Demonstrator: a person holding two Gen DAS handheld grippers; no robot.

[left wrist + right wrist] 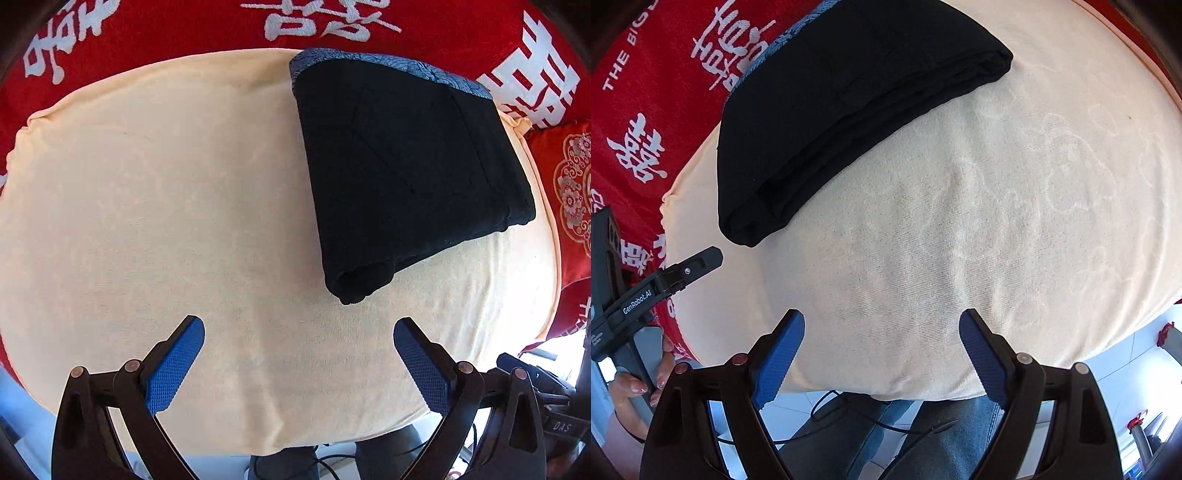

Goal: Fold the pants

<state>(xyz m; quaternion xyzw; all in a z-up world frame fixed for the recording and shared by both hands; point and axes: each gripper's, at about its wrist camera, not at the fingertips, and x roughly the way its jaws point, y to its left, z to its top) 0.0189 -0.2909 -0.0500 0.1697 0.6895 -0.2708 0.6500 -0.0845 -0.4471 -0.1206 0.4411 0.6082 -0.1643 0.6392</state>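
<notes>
The black pants (410, 173) lie folded into a compact stack on the cream cloth (166, 206), with a blue patterned waistband (388, 64) at the far edge. In the right wrist view the pants (842, 110) sit at the upper left. My left gripper (298, 326) is open and empty, hovering over the cloth short of the pants' near corner. My right gripper (882, 321) is open and empty over the cream cloth (979, 203), below and right of the pants. The left gripper also shows in the right wrist view (665, 278), held by a hand.
A red fabric with white characters (166, 29) lies under and around the cream cloth. A red patterned cushion (569, 192) is at the right. The person's jeans (923, 435), cables and a tiled floor show below the cloth's near edge.
</notes>
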